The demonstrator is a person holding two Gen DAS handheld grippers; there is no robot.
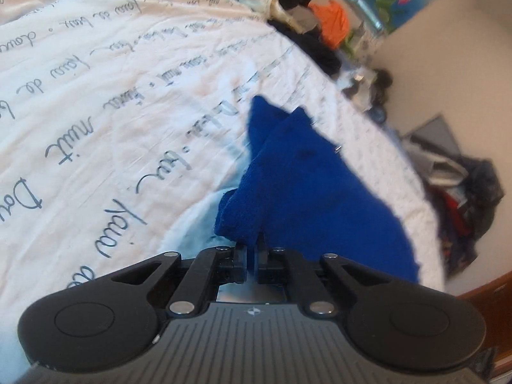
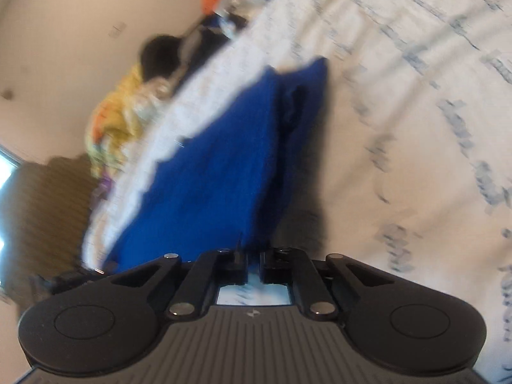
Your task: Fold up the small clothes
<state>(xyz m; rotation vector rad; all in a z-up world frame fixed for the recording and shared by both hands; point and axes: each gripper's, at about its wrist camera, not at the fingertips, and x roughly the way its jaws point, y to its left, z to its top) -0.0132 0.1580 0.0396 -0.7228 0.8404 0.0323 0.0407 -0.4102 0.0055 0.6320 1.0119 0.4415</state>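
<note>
A small blue knit garment [image 1: 307, 188] lies partly lifted over a white bedspread with handwritten script [image 1: 96, 96]. My left gripper [image 1: 252, 243] is shut on one bunched edge of the garment, with cloth rising from between its fingers. My right gripper [image 2: 252, 249] is shut on another edge of the same blue garment [image 2: 224, 166], which stretches away from it toward the bed's edge. The right wrist view is blurred by motion.
A pile of clothes, orange and black among them [image 1: 332, 22], lies at the far end of the bed. More clothes lie on the floor by the wall [image 1: 460, 198]. A yellow patterned cloth [image 2: 118, 118] hangs beside the bed's edge.
</note>
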